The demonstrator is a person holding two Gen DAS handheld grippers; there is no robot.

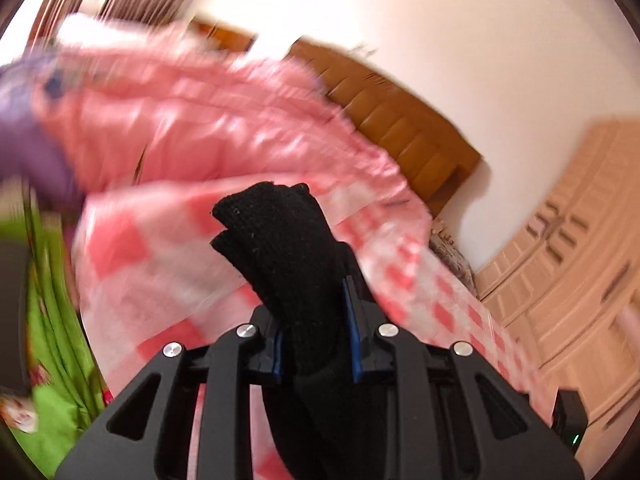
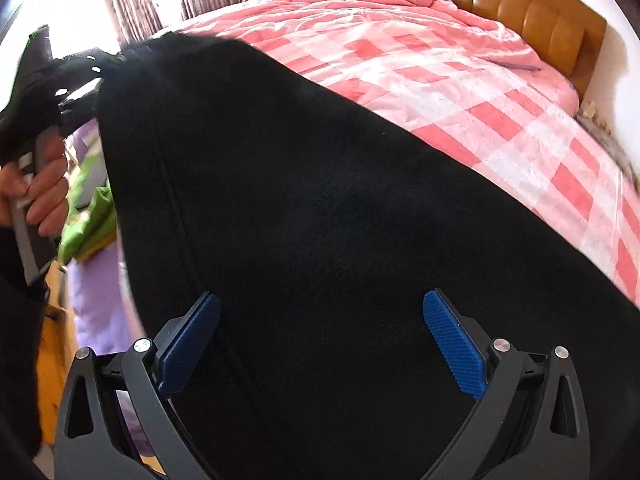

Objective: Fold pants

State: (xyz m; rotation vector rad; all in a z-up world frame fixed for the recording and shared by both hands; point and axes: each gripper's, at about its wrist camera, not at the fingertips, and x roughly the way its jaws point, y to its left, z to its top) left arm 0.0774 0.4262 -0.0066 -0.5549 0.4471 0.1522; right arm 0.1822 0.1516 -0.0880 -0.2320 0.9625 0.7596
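Black knit pants (image 2: 320,220), soft and fuzzy, lifted and spread wide above the pink checked bed, one bunched end poking up in a crumpled fold (image 1: 280,232), one seam running down the left side.

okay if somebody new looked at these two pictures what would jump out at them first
A big sheet of black knit pants fills the right wrist view, in front of the open right gripper. Behind lies a pink checked quilt on the bed. The left gripper is clamped on a bunched black end.

home bedroom, bed w/ pink checked quilt (image 2: 460,92), padded headboard (image 2: 520,12), wardrobe (image 1: 568,248)
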